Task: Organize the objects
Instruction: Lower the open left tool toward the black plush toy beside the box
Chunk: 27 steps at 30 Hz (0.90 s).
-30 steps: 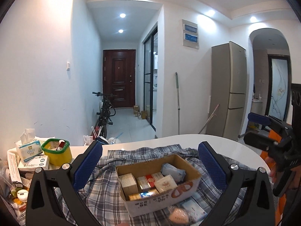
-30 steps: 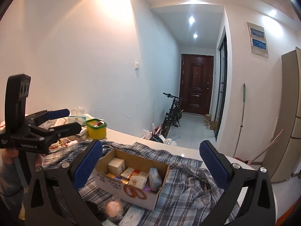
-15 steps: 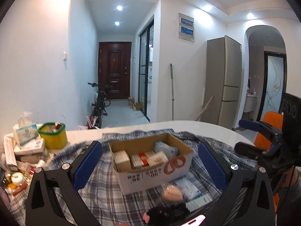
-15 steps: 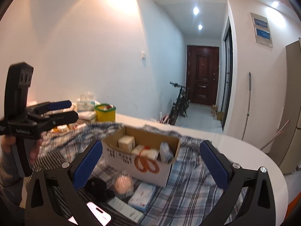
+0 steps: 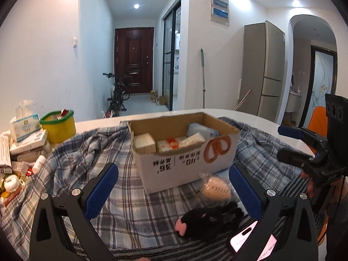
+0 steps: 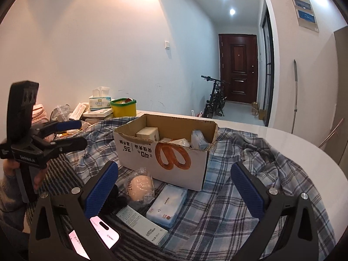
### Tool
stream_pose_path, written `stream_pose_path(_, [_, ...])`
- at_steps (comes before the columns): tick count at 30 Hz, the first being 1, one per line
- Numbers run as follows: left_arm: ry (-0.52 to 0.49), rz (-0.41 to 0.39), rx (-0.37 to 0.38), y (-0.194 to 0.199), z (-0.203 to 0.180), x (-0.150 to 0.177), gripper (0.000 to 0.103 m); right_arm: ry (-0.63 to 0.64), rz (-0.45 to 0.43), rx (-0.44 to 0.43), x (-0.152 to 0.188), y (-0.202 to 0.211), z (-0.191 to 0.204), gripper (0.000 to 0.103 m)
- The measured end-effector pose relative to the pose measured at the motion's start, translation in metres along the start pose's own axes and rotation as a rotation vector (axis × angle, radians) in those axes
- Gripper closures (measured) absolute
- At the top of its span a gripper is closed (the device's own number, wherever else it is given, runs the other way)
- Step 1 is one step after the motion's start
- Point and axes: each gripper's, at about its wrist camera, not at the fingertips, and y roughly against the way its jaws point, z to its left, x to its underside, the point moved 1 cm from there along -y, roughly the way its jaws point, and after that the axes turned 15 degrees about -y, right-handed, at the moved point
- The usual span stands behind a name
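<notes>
White walls run down a hallway to a dark brown door (image 5: pixel 133 57), with a bicycle (image 5: pixel 117 96) parked near it and a tall fridge (image 5: pixel 264 68) off to the side; up close, a white round table (image 6: pixel 304 150) wears a blue checked cloth (image 6: pixel 239 174); a cardboard box (image 6: pixel 167 152) with a pretzel picture sits open in the middle of the cloth, with small packs and boxes inside it; just in front of the box lie a round pink thing in a clear bag (image 6: pixel 140 184), a light blue pack (image 6: pixel 167 204), a long white and green box (image 6: pixel 142 226), a black fuzzy toy (image 5: pixel 206 219) with a pink nose, and a phone (image 6: pixel 95 237) with its screen lit; at the far side of the table stand a yellow tub with a green rim (image 5: pixel 58 125) and a tissue box (image 5: pixel 25 126), among a pile of other small things; the left gripper (image 5: pixel 174 191) has its blue fingers wide apart, with nothing between them, low over the toy and the bagged thing; the right gripper (image 6: pixel 174 190) is spread wide too and holds nothing, low over the packs in front of the box.
</notes>
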Motion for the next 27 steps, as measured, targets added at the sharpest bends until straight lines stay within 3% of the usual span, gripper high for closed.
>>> stream_pose_path(8, [0.009, 0.026, 0.036, -0.013, 0.0, 0.01, 0.0, 0.014, 0.015, 0.01, 0.007, -0.006, 0.001, 0.0])
stream_pose_path(27, [0.026, 0.057, 0.038, -0.021, 0.001, 0.016, 0.0, 0.001, 0.05, 0.03, 0.009, -0.015, -0.002, 0.0])
